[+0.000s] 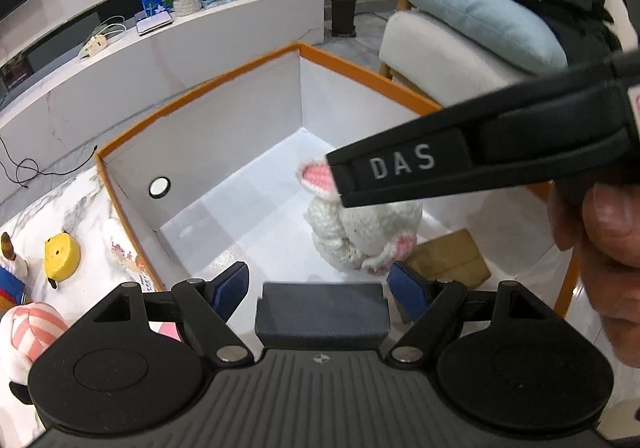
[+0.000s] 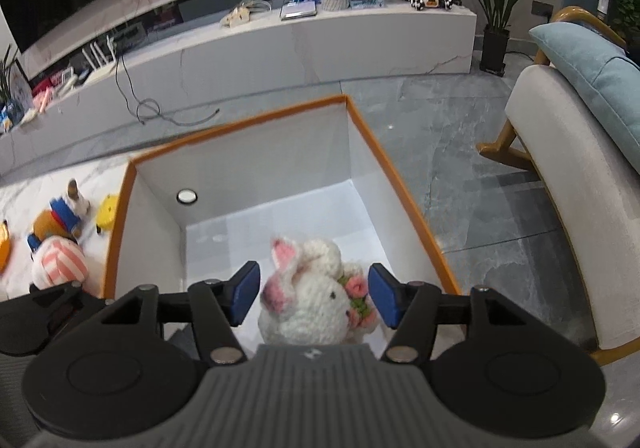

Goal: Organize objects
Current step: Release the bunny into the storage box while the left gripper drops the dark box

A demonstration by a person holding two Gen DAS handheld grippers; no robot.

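Observation:
A white crocheted rabbit (image 2: 316, 296) with pink ears and a flower collar sits on the floor of a white box with an orange rim (image 2: 240, 120). My right gripper (image 2: 314, 290) hangs over it, open, its blue pads either side of the rabbit and a little apart from it. In the left wrist view the rabbit (image 1: 360, 232) rests inside the box (image 1: 200, 100), with one black finger (image 1: 400, 172) of the right gripper crossing above it. My left gripper (image 1: 320, 290) is open over the box's near edge with nothing between its pads.
A tan flat packet (image 1: 452, 260) lies in the box beside the rabbit. On the marble table left of the box are a yellow toy (image 1: 62, 258), a pink striped plush (image 2: 60, 264) and a bear in blue (image 2: 60, 220). An armchair (image 2: 560, 168) stands at the right. A hand (image 1: 600, 240) holds the right gripper.

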